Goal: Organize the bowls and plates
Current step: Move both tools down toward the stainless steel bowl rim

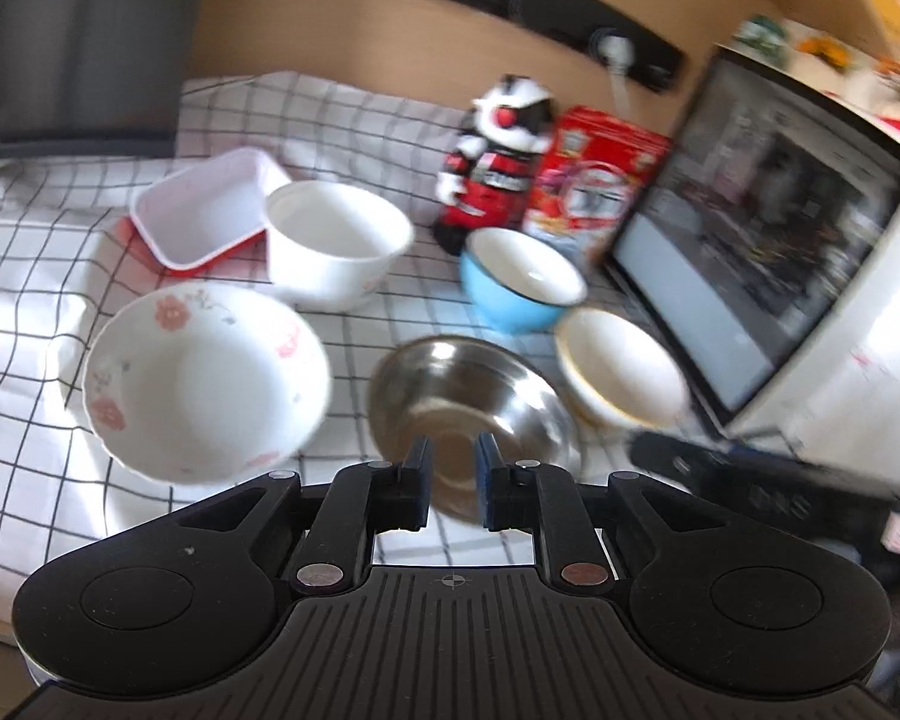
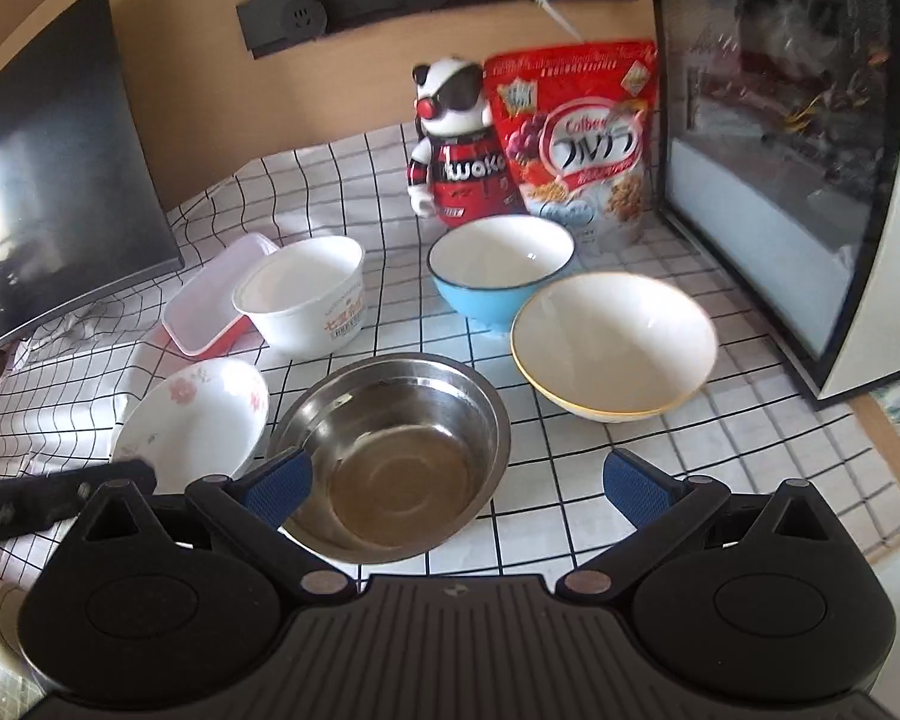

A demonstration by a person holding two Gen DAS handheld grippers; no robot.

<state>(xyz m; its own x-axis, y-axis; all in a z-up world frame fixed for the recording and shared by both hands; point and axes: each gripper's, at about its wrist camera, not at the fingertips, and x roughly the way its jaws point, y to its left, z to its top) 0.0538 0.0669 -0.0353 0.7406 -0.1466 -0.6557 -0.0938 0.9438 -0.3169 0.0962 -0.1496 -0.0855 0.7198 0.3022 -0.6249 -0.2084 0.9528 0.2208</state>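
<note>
Hovering over round stainless-steel bowl (image 2: 393, 456): right tongs (image 2: 459, 489) spread wide, empty; left tongs (image 1: 453, 483) nearly closed, narrow gap, gripping nothing. Steel bowl sits on checked cloth-covered desk (image 2: 630, 450); floral white bowl (image 2: 195, 411) just left, cream yellow-rimmed bowl (image 2: 615, 345) right, blue bowl (image 2: 501, 276) behind.

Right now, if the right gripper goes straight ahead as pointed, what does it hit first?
Probably the steel bowl: the right gripper is open, its left finger already near the bowl's rim. Depth is unclear; it might pass above.
</note>
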